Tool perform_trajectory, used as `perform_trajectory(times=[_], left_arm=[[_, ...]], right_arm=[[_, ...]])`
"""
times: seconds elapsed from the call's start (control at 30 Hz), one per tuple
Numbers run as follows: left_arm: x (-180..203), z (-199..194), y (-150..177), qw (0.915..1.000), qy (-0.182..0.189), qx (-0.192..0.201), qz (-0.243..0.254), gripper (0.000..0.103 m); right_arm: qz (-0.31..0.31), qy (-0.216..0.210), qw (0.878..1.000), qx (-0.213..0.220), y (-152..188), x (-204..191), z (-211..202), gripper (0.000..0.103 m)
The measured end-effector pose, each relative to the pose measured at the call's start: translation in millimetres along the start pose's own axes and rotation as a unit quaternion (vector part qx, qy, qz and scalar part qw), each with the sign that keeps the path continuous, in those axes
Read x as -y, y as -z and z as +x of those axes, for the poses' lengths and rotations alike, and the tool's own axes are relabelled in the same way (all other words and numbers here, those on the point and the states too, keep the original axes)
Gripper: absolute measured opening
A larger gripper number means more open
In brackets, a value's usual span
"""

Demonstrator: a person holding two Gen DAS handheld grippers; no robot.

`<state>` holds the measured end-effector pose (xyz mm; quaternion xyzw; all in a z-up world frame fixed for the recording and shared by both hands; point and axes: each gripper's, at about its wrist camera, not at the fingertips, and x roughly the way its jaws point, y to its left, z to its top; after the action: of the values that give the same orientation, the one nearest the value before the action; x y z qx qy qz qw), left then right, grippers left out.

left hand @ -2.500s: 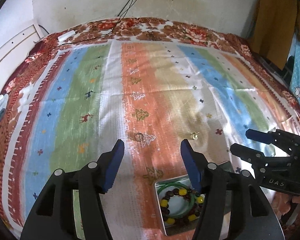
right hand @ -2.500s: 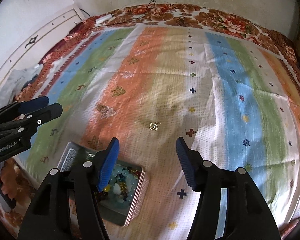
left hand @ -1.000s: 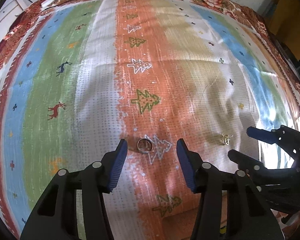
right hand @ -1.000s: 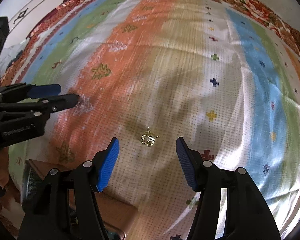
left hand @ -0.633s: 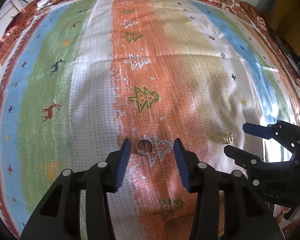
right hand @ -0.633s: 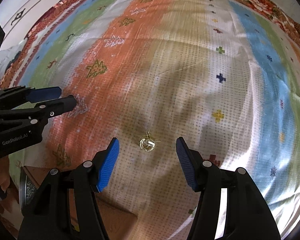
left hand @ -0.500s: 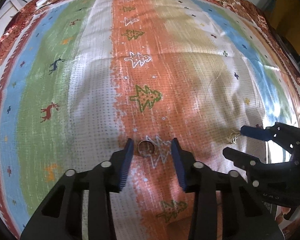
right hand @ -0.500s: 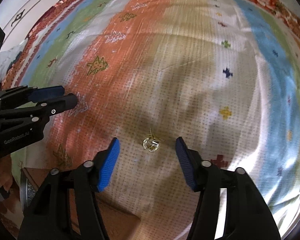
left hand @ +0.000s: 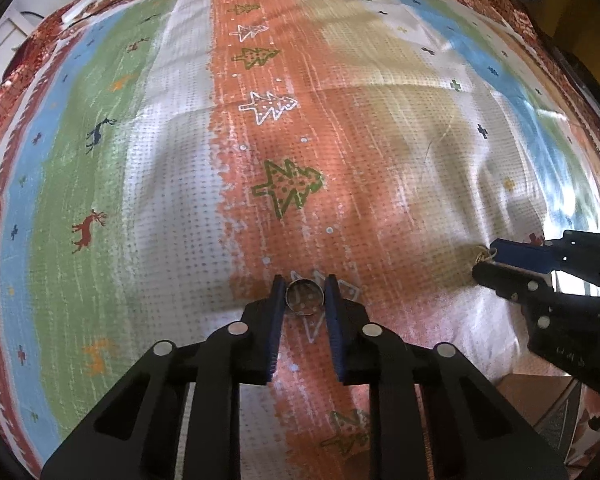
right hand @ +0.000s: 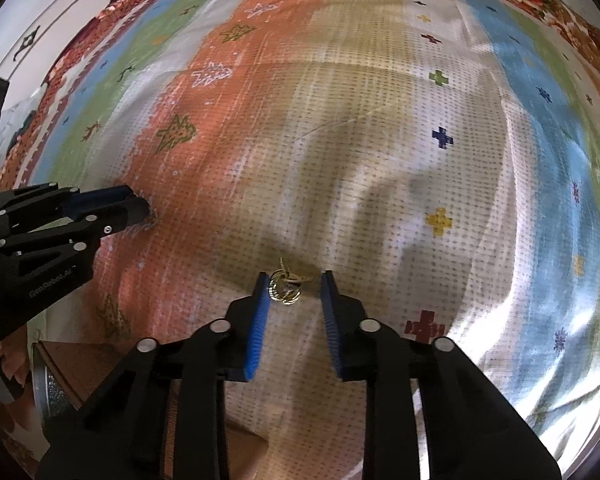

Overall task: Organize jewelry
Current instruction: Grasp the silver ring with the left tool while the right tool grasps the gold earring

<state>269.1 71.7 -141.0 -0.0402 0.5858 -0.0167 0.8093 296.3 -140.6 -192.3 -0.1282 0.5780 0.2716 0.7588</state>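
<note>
Slippage threatens: left gripper (left hand: 303,300) pinches the silver ring (left hand: 304,298), right gripper (right hand: 294,292), unclenched, straddles the gold ring (right hand: 286,291) on the soft bedspread (left hand: 172,168).

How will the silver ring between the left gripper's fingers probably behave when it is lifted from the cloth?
The silver ring is a smooth metal band, so it may slip against the left gripper pads. It looks stiff and should keep its shape. Being round, it would likely roll if dropped, though the soft striped cloth should slow it.
</note>
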Motion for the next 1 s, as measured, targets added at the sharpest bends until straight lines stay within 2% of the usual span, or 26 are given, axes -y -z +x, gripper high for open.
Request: perform_trajectory(times=[0.1, 0.37, 0.5, 0.8, 0.93, 1.0], left_arm=[[-0.5, 0.1, -0.5, 1.0000, 0.002, 0.000, 0.000, 0.019], [1.4, -2.8, 1.3, 1.0000, 0.004, 0.004, 0.005, 0.019], [0.2, -7.4, -0.3, 0.9999, 0.006, 0.010, 0.002, 0.019], [2.3, -15.5, -2.2, 0.9997, 0.012, 0.020, 0.004, 0.019], [-0.6, -16.4, -3.2, 0.9997, 0.012, 0.023, -0.001, 0.019], [-1.4, -16.8, -3.0, 0.9997, 0.012, 0.023, -0.002, 0.019]], right_arm=[[0.003, 0.003, 1.000, 0.002, 0.3, 2.4, -0.2, 0.016], [0.002, -0.001, 1.000, 0.005, 0.3, 3.5, -1.1, 0.011], [0.014, -0.007, 1.000, 0.013, 0.0, 10.8, -9.6, 0.004], [0.017, -0.014, 1.000, 0.022, -1.0, 13.9, -18.9, 0.001], [0.024, -0.009, 0.999, 0.024, -4.8, 14.4, -19.0, 0.001], [0.024, 0.007, 0.999, 0.022, -6.3, 14.7, -18.4, 0.002]])
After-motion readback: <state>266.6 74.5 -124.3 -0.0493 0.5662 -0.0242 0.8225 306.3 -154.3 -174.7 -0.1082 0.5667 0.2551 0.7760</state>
